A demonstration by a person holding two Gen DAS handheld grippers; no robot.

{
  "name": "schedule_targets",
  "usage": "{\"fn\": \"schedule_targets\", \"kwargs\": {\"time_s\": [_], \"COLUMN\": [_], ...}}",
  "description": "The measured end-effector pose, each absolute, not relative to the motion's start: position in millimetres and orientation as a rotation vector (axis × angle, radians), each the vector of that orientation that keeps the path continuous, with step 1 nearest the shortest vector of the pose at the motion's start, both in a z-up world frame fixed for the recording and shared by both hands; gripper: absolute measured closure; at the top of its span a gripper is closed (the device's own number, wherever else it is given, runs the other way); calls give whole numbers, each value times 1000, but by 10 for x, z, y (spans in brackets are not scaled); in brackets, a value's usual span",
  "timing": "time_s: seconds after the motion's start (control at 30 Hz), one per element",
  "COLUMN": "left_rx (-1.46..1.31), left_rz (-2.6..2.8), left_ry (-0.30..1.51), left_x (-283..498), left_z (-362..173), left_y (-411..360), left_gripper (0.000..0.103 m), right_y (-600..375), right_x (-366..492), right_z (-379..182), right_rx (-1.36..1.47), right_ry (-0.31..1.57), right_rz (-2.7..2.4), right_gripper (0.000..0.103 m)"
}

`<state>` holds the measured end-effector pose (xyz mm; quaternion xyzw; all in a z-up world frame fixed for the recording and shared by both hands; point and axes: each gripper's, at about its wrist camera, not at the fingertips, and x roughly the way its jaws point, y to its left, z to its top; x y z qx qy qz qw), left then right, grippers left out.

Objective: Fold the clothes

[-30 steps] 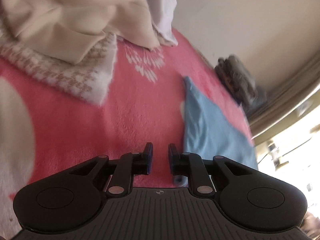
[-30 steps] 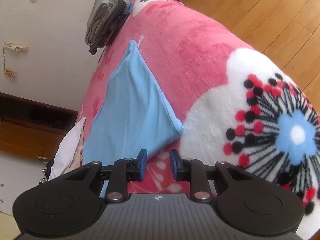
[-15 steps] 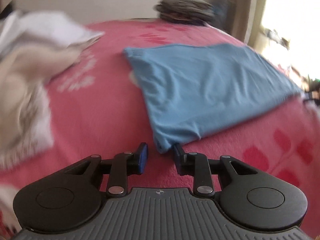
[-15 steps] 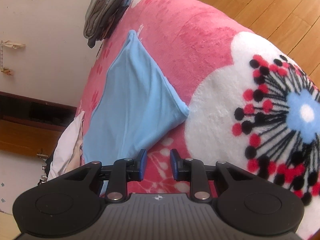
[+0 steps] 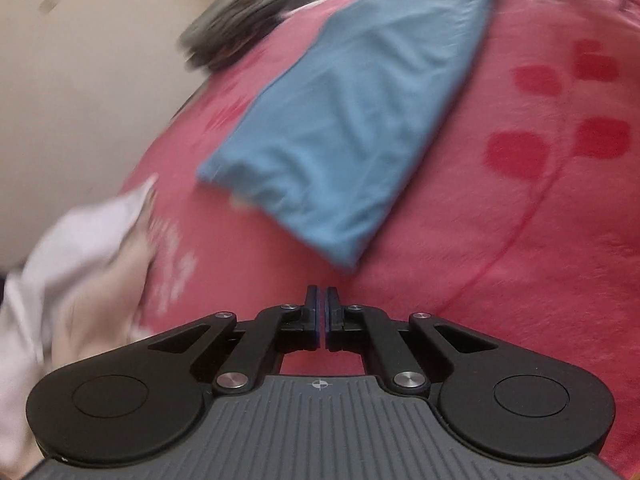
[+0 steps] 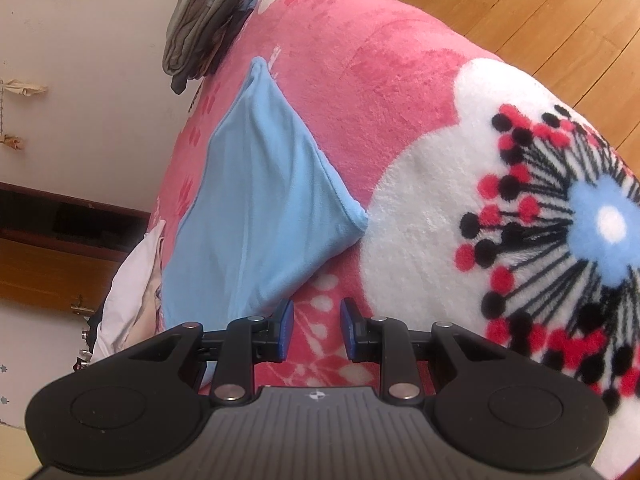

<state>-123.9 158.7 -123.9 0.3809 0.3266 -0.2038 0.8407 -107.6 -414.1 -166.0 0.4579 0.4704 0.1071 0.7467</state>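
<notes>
Left wrist view: left gripper [image 5: 321,300] has just snapped its jaws together on nothing, right behind the folded blue garment [image 5: 340,128] lying on the pink blanket [image 5: 500,260]. Right gripper [image 6: 316,312] sits jaws apart, empty, near that garment's other end, dark folded clothes [image 6: 204,24] stacked farther back.

Light blue garment [image 6: 256,216], plain. Blanket [image 6: 384,80] was pink with red leaf marks, plus a white flower patch with red and black dots around a blue centre. Folded clothes stack [image 6: 204,20] grey and dark. Loose clothes [image 5: 76,248] white and cream. Floor [image 6: 532,12] orange-brown wood.
</notes>
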Motion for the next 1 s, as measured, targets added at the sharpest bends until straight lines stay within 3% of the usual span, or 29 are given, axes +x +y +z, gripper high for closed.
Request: {"fn": "schedule_targets", "kwargs": {"time_s": [0.2, 0.3, 0.4, 0.53, 0.83, 0.93, 1.0], "left_rx": [264, -195, -601, -986, -1117, -1096, -1058], "left_rz": [-185, -196, -225, -226, -154, -111, -79], "left_ry": [801, 817, 868, 994, 933, 872, 837], "left_x": [-1072, -1021, -972, -1012, -950, -939, -949], "left_z": [-892, -750, -872, -1288, -1552, -1542, -1516], "left_y": [2072, 2277, 2363, 2290, 2074, 2022, 1983], "left_gripper": [99, 78, 70, 68, 62, 68, 75], "right_y": [-4148, -4154, -4147, -4109, -4041, -4029, -4011], "right_x": [-1116, -1137, -1116, -1072, -895, -864, -849], "right_z": [-1592, -1603, -1634, -1662, -1835, -1870, -1878], "right_rx": [996, 1030, 1076, 1117, 1238, 1273, 1270], "right_ry": [1021, 1010, 993, 983, 947, 903, 885], "right_rz": [236, 226, 213, 194, 137, 91, 58], "right_gripper": [75, 75, 69, 63, 59, 65, 78]}}
